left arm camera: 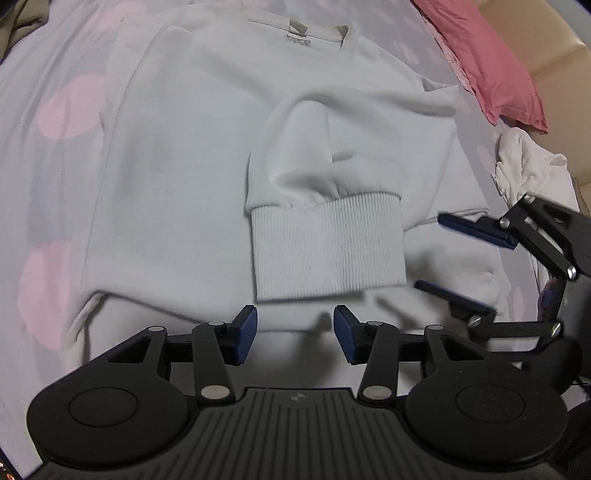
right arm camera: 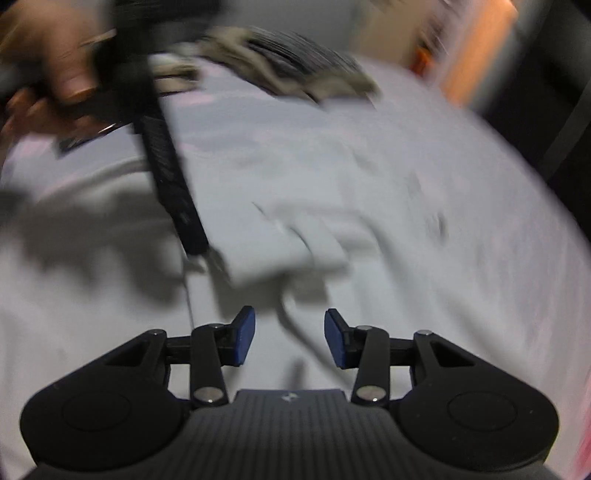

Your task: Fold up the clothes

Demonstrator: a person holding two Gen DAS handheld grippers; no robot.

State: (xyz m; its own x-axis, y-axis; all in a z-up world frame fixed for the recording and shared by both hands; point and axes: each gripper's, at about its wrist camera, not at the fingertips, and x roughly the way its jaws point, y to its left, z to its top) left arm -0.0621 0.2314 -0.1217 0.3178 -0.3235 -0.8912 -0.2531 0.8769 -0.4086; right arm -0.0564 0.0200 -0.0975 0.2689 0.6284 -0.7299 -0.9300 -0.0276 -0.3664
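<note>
A white sweatshirt (left arm camera: 192, 147) lies flat on the bed, collar (left arm camera: 295, 29) at the far end. One sleeve is folded across its body, and the ribbed cuff (left arm camera: 325, 247) lies just ahead of my left gripper (left arm camera: 295, 332). That gripper is open, with nothing between its blue pads. My right gripper (left arm camera: 430, 251) comes in from the right over the sweatshirt's edge, open and empty. In the blurred right wrist view the right gripper (right arm camera: 290, 339) hovers open over white fabric (right arm camera: 295, 251). A hand (right arm camera: 55, 74) holds the left gripper's black body (right arm camera: 166, 166) at the upper left.
The bedsheet (left arm camera: 66, 107) is pale with pink dots. A pink pillow (left arm camera: 491, 62) lies at the far right, by a beige headboard (left arm camera: 554, 48). A crumpled white garment (left arm camera: 524, 162) sits beside the sweatshirt. Beige and dark clothes (right arm camera: 295, 70) are piled at the far edge.
</note>
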